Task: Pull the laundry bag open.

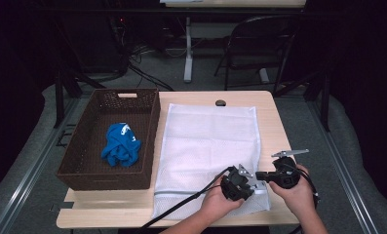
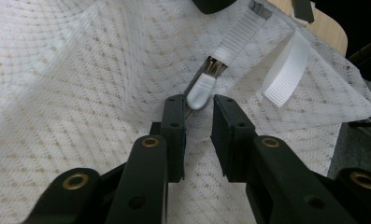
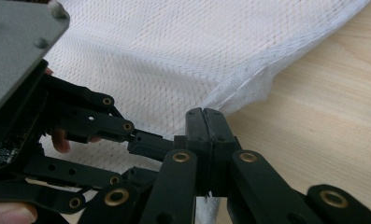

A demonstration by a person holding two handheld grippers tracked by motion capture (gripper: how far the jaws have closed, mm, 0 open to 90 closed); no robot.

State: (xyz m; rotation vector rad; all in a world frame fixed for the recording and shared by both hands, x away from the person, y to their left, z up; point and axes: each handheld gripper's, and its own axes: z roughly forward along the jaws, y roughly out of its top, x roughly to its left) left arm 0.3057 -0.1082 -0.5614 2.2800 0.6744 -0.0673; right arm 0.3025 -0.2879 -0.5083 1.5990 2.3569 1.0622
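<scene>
A white mesh laundry bag point(image 1: 205, 141) lies flat on the wooden table point(image 1: 274, 126). Both grippers work at its near right corner. My left gripper point(image 2: 199, 105) is open, and the white zipper pull point(image 2: 199, 91) lies between its tips without being pinched. A white strap loop point(image 2: 286, 70) hangs from the bag's corner beyond it. My right gripper point(image 3: 205, 114) is shut on the bag's corner edge, and white fabric shows under its jaws. In the high view the left gripper point(image 1: 253, 186) points right toward the right gripper point(image 1: 259, 175).
A brown woven basket point(image 1: 152, 146) stands at the left of the table with a crumpled blue cloth point(image 1: 120, 145) inside. A dark folding chair point(image 1: 259, 44) and a desk leg stand on the floor beyond the table.
</scene>
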